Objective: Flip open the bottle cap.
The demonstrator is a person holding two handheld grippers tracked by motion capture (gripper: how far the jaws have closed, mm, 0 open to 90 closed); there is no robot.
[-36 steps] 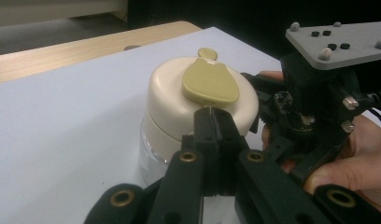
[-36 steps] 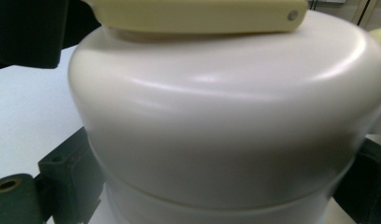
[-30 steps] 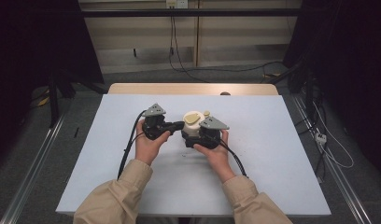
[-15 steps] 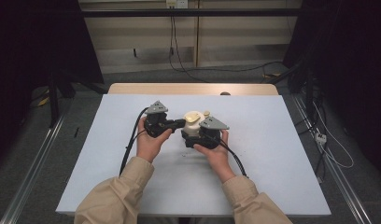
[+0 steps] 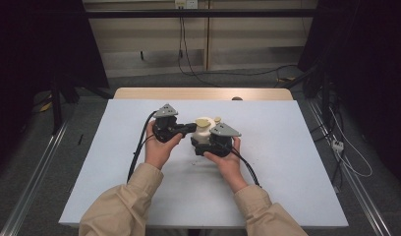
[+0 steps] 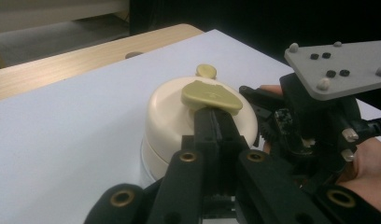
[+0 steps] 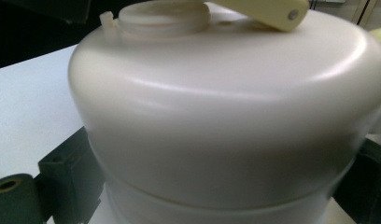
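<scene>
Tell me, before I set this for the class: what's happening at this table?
A person works a two-jaw gripper in each hand on a cream round container on the light blue table. The right gripper clasps the container's body from the side. The left gripper is shut on the olive flip tab on the lid. The lid looks still seated.

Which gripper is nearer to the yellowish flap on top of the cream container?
Left. The left gripper is shut on the flap; the right gripper grips the container lower down.
</scene>
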